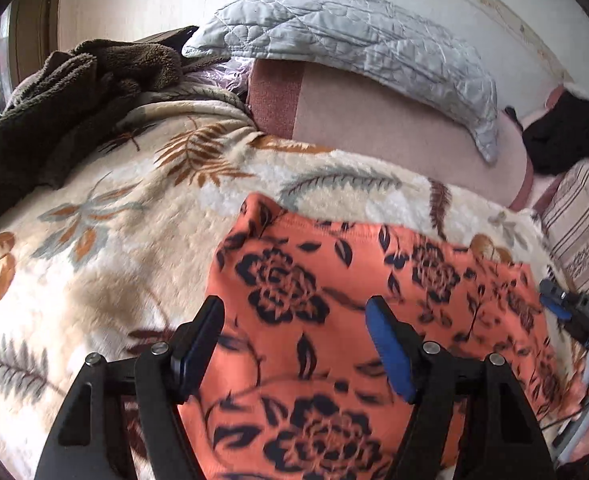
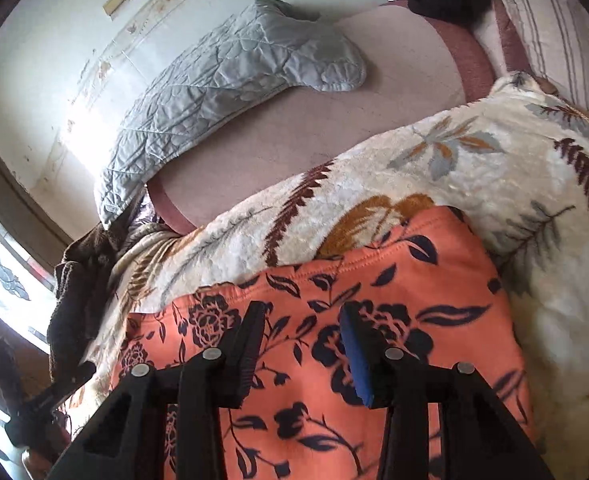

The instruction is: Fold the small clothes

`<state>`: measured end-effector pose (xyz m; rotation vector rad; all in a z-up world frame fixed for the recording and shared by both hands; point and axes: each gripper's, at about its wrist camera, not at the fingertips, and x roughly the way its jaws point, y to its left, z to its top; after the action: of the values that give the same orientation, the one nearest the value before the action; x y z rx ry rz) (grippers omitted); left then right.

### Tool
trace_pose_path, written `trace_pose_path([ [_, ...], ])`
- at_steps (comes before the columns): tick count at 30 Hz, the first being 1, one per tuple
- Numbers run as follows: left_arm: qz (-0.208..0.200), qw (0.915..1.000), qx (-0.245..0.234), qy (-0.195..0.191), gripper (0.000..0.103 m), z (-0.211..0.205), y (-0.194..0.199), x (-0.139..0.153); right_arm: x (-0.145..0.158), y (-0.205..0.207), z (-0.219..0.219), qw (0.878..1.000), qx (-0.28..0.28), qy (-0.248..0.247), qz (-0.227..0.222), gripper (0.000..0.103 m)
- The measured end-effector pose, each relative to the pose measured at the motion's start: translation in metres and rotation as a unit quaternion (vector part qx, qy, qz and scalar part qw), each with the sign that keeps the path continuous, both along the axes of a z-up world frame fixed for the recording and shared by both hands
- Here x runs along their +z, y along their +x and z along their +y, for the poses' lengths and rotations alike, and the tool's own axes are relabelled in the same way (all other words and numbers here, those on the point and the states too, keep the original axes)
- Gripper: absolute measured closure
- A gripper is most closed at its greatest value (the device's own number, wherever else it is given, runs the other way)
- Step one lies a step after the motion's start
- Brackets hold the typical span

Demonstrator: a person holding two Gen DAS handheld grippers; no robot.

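Observation:
An orange garment (image 1: 334, 320) with a dark floral print lies spread on a cream leaf-patterned blanket (image 1: 114, 220). My left gripper (image 1: 294, 316) is open and empty, its fingers hovering over the garment's left part. The right gripper shows at the right edge of the left wrist view (image 1: 574, 316). In the right wrist view the garment (image 2: 374, 300) fills the lower middle, its hemmed edge toward the far side. My right gripper (image 2: 304, 320) is open and empty above the garment. The left gripper's body shows at the lower left (image 2: 26, 400).
A grey quilted pillow (image 1: 354, 48) lies on a pink sheet (image 1: 374, 120) by the wall. A brown fuzzy blanket (image 1: 74, 92) is heaped at the far left. A black cloth (image 1: 566, 132) and a striped cushion (image 1: 582, 232) sit at the right.

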<state>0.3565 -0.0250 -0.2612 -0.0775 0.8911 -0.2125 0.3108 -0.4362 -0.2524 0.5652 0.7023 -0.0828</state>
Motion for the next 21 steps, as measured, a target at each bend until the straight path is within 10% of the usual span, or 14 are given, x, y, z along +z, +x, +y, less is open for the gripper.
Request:
trace_pose_path([
  [8, 0.095, 0.9911, 0.021, 0.092, 0.028, 0.005, -0.054, -0.053, -0.052, -0.073, -0.02, 0.986, -0.044, 0.022, 0.157, 0.06],
  [21, -0.028, 0.9983, -0.012, 0.05, 0.025, -0.027, -0.082, -0.001, 0.003, -0.103, 0.002, 0.998, -0.04, 0.037, 0.011, 0.062],
])
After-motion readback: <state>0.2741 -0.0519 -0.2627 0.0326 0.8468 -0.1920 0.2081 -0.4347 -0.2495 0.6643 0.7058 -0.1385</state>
